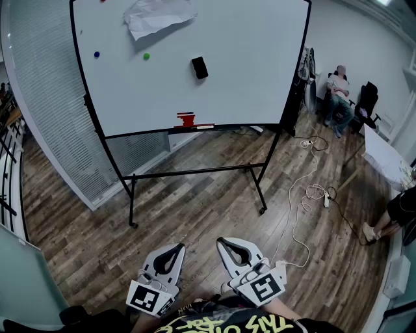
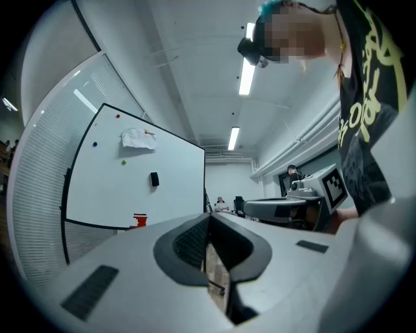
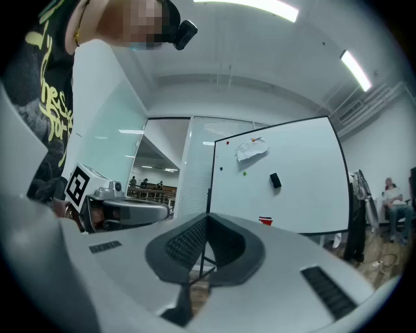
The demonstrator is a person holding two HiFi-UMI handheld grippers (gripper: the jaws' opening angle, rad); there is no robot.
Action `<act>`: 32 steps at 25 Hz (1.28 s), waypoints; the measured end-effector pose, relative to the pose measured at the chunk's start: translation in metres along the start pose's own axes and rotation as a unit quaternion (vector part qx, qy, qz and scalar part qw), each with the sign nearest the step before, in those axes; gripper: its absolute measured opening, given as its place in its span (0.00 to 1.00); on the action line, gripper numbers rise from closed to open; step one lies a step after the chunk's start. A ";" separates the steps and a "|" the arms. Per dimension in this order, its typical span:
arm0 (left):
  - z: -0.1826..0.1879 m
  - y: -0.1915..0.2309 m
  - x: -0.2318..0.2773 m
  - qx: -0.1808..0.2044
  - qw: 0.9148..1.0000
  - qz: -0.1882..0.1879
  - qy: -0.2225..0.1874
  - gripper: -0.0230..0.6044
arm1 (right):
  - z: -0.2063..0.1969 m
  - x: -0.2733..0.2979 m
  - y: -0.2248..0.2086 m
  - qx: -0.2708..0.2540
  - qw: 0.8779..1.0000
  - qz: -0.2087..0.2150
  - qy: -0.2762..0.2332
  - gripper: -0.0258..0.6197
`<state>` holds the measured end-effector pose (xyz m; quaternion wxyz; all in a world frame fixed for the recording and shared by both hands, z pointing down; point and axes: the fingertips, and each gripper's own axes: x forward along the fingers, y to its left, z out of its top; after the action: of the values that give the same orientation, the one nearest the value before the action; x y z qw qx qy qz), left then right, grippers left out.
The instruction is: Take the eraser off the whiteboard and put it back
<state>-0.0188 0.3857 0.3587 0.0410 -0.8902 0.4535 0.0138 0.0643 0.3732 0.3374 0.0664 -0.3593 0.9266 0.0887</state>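
A black eraser [image 1: 199, 67] sticks to the whiteboard [image 1: 247, 78], right of its middle and well ahead of me. It also shows small in the left gripper view [image 2: 154, 179] and the right gripper view [image 3: 275, 180]. Both grippers are held low and close to my body, far from the board. My left gripper [image 1: 181, 246] has its jaws closed tip to tip with nothing between them [image 2: 208, 215]. My right gripper [image 1: 220, 240] is shut and empty as well [image 3: 207, 218].
A crumpled paper [image 1: 159, 15], a blue magnet [image 1: 97, 54] and a green magnet [image 1: 146, 56] are on the board; a red item [image 1: 186, 119] sits on its tray. Cables [image 1: 312, 192] trail over the wood floor. A seated person [image 1: 338, 97] is at the back right.
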 end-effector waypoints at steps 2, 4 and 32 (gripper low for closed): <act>0.001 0.002 0.000 0.000 1.000 0.000 -0.001 0.05 | 0.001 0.003 0.001 -0.001 1.000 0.000 0.000 0.05; 0.002 0.002 -0.001 0.001 1.000 -0.001 -0.001 0.05 | -0.001 0.003 0.002 -0.002 1.000 -0.001 0.003 0.05; 0.002 0.006 -0.023 -0.007 1.000 -0.020 -0.005 0.05 | 0.006 0.004 0.020 0.012 1.000 -0.028 -0.003 0.06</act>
<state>-0.0371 0.4007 0.3581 0.0374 -0.8993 0.4352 0.0203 0.0483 0.3859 0.3330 0.0763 -0.3839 0.9170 0.0770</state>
